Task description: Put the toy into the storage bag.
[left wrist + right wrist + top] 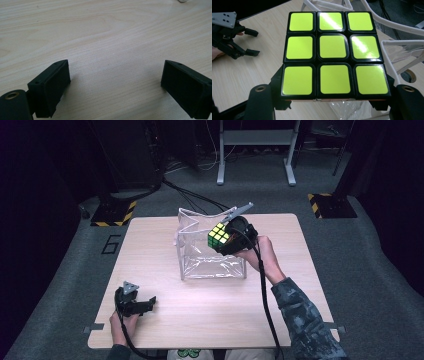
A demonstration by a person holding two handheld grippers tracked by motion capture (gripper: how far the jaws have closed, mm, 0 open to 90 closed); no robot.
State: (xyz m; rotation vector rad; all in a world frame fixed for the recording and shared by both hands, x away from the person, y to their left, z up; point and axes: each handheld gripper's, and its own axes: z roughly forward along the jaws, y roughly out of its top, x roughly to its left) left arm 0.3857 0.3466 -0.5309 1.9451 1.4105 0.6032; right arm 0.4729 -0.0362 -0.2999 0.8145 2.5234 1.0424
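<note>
A clear plastic bag (212, 255) with white edging stands open at the frame's centre, its contents impossible to tell. Above its rim, the right gripper (227, 237) clamps a yellow-faced Rubik's cube (219, 235). The left gripper (142, 304), lower left, gapes empty.

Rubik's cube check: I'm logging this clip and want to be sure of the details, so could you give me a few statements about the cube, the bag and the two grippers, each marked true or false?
1. The right gripper holds the Rubik's cube between its jaws. True.
2. The cube lies on the table. False: it is held up in the air at the clear plastic bag.
3. The cube face toward the right gripper's camera is all yellow. True.
4. The left gripper is clamped on the bag. False: its jaws stand open over bare wood, apart from the bag.
5. The bag lies flat and folded. False: it stands upright with its top open.
</note>
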